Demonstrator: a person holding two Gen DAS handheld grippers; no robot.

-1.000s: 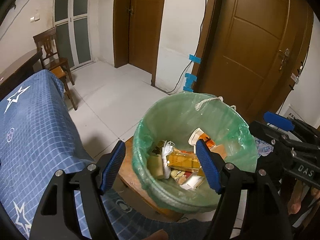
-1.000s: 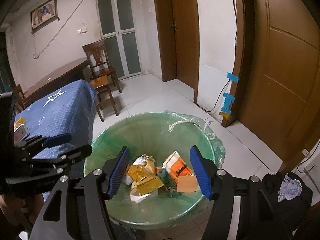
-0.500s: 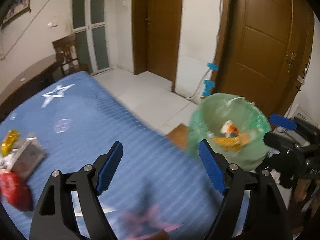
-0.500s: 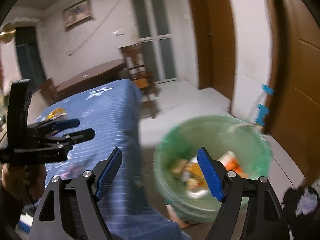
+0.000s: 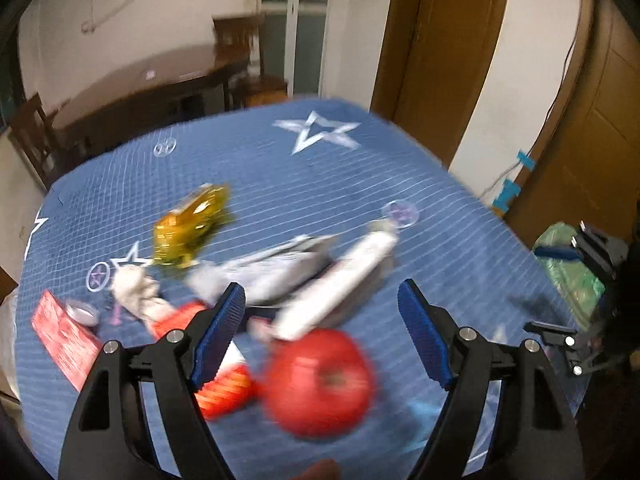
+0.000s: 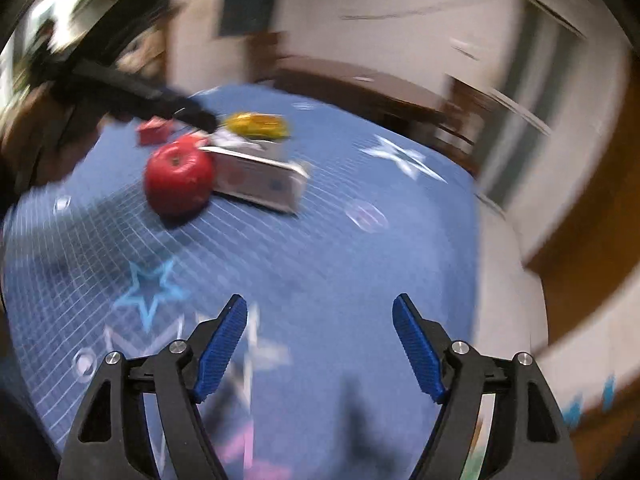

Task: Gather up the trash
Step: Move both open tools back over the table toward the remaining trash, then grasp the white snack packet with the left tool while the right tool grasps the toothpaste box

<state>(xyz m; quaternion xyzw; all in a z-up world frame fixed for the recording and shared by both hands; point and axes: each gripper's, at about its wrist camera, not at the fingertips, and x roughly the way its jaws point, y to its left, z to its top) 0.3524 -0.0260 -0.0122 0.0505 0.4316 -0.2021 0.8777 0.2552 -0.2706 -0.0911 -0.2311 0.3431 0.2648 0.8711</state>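
hovering over a table (image 5: 420, 184) draped in a blue grid-patterned cloth printed with white stars and small round emblems, the left claw (image 5: 322, 334) has its blue-padded jaws standing wide with nothing pressed between them. below and between those jaws, blurred, lies a red apple (image 5: 320, 382), and just beyond it a long white carton (image 5: 340, 286) sits tilted against a grey-white crumpled wrapper (image 5: 272, 268). farther back rests a gold foil packet (image 5: 190, 226), apart from the rest. to the left are a wad of white tissue (image 5: 134, 290), a flat red packet (image 5: 66, 338) with a small round silver lid (image 5: 82, 312) touching its edge, and an orange-red ribbed piece (image 5: 224, 390) partly hidden behind the left finger. any printing on the red packet or the carton is too smeared to read, and no brand can be made out. at the far right edge the green-lined trash bin (image 5: 568, 268) shows beside the table, partly behind the right claw (image 5: 560, 292), seen from the side. in the right wrist view the right claw (image 6: 320, 344) hangs over bare cloth, its jaws wide but closing slightly, with nothing between them. well ahead sit the apple (image 6: 178, 180), touching the white carton (image 6: 260, 182), whose red and blue marks are unreadable, and the gold packet (image 6: 258, 125) behind. the left claw (image 6: 160, 102) reaches in from the upper left as a dark blur above the apple.
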